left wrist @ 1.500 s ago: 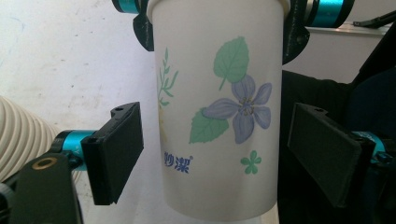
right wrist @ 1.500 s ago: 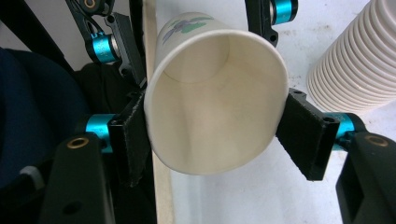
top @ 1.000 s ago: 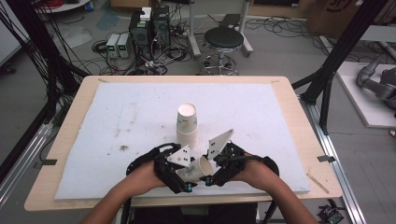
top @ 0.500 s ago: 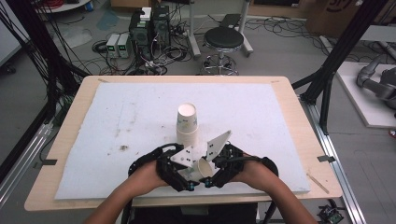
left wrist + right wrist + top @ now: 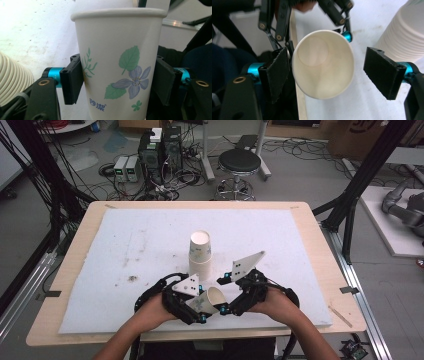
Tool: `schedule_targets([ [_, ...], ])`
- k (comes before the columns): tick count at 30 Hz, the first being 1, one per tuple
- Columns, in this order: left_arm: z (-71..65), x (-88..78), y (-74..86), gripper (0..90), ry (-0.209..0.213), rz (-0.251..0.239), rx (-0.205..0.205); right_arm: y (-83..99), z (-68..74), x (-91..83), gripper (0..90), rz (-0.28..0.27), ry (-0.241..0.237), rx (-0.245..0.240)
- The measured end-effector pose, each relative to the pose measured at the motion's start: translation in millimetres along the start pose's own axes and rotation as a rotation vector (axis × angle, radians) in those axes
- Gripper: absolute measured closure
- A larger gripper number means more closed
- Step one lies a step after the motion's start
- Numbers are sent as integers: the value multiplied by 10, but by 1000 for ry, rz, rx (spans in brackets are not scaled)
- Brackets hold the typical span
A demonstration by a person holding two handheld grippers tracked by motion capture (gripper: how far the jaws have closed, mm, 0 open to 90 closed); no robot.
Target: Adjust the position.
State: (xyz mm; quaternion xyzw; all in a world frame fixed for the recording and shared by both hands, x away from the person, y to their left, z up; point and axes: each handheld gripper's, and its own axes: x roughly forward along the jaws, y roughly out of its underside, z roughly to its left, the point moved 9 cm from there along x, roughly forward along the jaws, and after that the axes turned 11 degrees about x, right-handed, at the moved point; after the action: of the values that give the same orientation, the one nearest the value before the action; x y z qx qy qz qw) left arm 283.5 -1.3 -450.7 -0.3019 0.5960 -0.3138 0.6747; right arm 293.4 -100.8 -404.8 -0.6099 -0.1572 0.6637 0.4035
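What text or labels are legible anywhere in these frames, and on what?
"妙潔": small blue print low on the flowered paper cup, to the left of the flower design, seen in the left gripper view.
Cup stack on the table: coloured marks on the top cup, too small to read.
Cardboard box on the floor at the top right: dark lettering, cut off and blurred, unreadable.

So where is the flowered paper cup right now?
In the high view the flowered cup lies tilted between the two grippers at the table's near edge, just in front of the stack of cups, gripped by the left gripper.
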Motion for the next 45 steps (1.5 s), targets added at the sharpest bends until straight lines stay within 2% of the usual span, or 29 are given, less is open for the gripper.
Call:
schedule_targets([
  [3, 20, -32, 34, 317, -15, -30, -21, -25, -28, -101, 210, -87, 0, 30],
  [4, 28, -43, 44, 317, -24, -43, -28, -25, -28, -101, 210, -87, 0, 30],
  [5, 36, -54, 54, 314, -35, -56, -35, -14, -63, -146, 210, -122, 17, 43],
  [6, 42, -66, 62, 314, -43, -70, -42, -14, -63, -146, 210, -122, 17, 43],
  [9, 67, -108, 90, 311, -77, -111, -66, 44, -136, -223, 210, -193, 57, 76],
  [11, 93, -144, 107, 310, -99, -138, -78, 67, -160, -238, 210, -209, 63, 89],
  [13, 118, -186, 119, 305, -121, -166, -94, 135, -239, -279, 210, -255, 109, 117],
  [14, 133, -208, 124, 305, -134, -181, -99, 135, -239, -279, 210, -255, 109, 117],
  [15, 143, -224, 126, 305, -146, -191, -106, 168, -277, -308, 210, -280, 136, 125],
  [16, 174, -274, 141, 305, -174, -213, -112, 191, -296, -329, 210, -296, 150, 130],
  [18, 185, -294, 145, 305, -185, -227, -118, 211, -313, -345, 210, -307, 164, 132],
  [23, 248, -397, 190, 303, -257, -274, -135, 375, -434, -412, 210, -352, 229, 167],
  [33, 386, -652, 292, 302, -398, -370, -152, 651, -583, -471, 211, -365, 291, 227],
  [39, 436, -796, 365, 297, -467, -410, -152, 752, -649, -553, 211, -387, 342, 242],
  [45, 487, -964, 435, 297, -534, -442, -164, 794, -700, -619, 211, -406, 371, 254],
])
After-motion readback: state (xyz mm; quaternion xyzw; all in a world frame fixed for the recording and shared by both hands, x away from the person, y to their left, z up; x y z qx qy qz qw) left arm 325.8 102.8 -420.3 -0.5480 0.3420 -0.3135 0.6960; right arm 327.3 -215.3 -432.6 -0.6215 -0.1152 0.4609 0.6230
